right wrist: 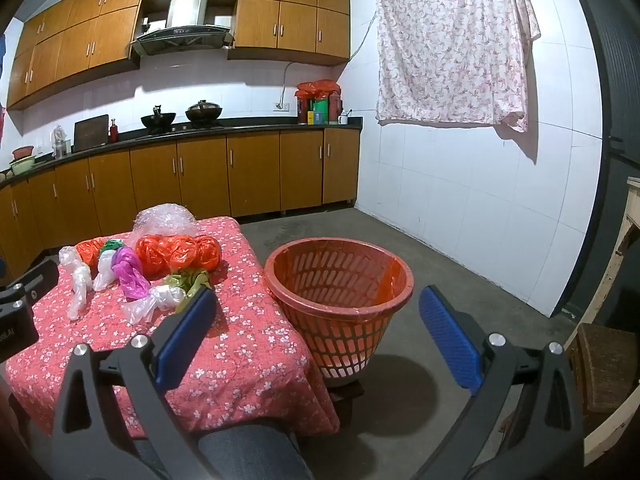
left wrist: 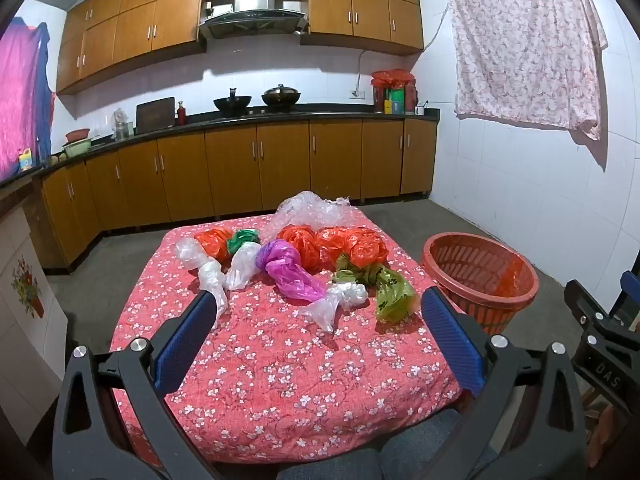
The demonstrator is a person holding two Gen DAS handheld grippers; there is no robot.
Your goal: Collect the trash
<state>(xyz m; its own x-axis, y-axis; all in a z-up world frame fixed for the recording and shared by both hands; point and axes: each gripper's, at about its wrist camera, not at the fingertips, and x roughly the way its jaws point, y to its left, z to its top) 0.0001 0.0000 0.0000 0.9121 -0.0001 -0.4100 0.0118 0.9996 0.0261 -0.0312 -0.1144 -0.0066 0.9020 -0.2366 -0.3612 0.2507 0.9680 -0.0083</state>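
Knotted plastic bags lie in a loose row across the far half of a tabletop (left wrist: 280, 380) draped in a red flowered cloth, all of them ahead of the left tongs (left wrist: 316, 332), which hang released and empty over the near edge with their blue pads spread wide. Nearest to them is a clear bag (left wrist: 336, 304), its long axis running from lower left to upper right, with a green bag (left wrist: 390, 288) just beside it on the right and a purple bag (left wrist: 288, 270) slanting away behind. The right tongs (right wrist: 316, 336), likewise parted and holding nothing, point past the tabletop's right side at the orange basket (right wrist: 340, 320) on the floor, whose open mouth stands close beside the cloth. Judged from this layout, the left tongs are the better placed for the first pick-up, a short reach forward and slightly right, while the basket lies off to that arm's right, nearer the other hand
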